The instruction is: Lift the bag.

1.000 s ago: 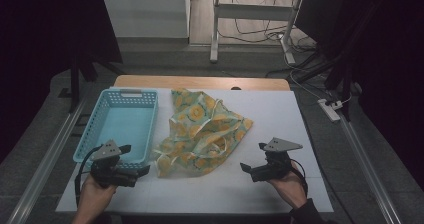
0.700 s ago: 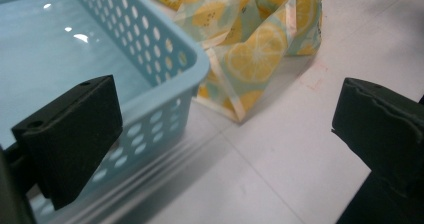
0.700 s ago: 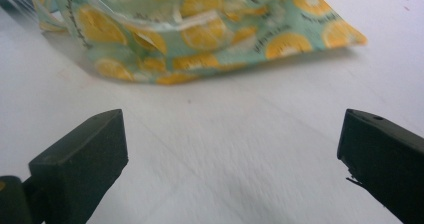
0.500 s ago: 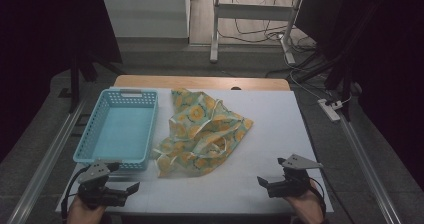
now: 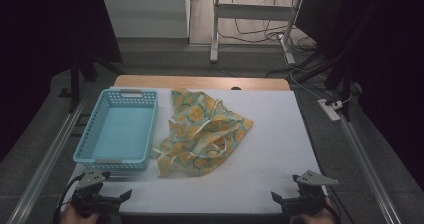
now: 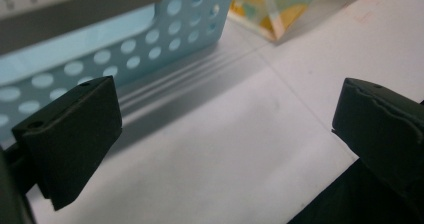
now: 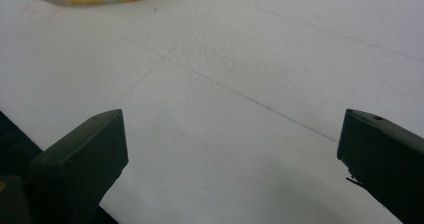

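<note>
Cloth, crumpled and flower-printed, lay at the frame's centre, just beside the blue basket; the left gripper and right gripper sat at the bottom corners, both released, holding nothing; a one-layer pinch would likely drag the cloth.

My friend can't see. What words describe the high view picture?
A crumpled yellow-flowered cloth lies on a white table beside an empty blue basket. At the near edge, the left gripper and right gripper are open.
</note>
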Demonstrator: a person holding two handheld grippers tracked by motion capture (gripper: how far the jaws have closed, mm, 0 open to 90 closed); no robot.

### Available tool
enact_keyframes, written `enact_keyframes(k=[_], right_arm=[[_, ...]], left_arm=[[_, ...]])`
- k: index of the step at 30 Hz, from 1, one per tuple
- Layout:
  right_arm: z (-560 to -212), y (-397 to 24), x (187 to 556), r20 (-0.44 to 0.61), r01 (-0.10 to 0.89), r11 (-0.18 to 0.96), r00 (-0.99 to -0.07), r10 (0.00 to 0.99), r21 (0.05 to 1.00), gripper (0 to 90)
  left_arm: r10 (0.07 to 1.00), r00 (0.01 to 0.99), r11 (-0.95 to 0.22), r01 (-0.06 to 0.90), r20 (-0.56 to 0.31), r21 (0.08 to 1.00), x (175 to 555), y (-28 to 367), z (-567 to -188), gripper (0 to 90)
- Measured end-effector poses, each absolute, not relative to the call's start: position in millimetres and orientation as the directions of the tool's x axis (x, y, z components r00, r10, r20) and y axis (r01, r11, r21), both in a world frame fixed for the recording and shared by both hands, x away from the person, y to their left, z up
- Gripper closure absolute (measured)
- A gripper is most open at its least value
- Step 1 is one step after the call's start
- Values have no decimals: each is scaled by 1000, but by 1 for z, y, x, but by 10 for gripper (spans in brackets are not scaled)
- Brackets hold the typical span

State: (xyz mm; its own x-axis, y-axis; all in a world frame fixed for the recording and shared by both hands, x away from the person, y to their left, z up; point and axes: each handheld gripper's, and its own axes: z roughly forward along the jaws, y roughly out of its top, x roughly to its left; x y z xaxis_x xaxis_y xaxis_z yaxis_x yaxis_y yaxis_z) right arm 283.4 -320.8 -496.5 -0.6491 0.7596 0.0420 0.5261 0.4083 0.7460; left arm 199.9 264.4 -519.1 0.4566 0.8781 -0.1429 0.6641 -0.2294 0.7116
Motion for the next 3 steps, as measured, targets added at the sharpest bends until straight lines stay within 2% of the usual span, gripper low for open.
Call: enact_keyframes(k=[3], right_arm=[[-498, -320, 284, 36, 531, 424, -653, 756, 734, 0]], left_arm=[[880, 447, -214, 673, -158, 708, 202, 265, -520, 0]])
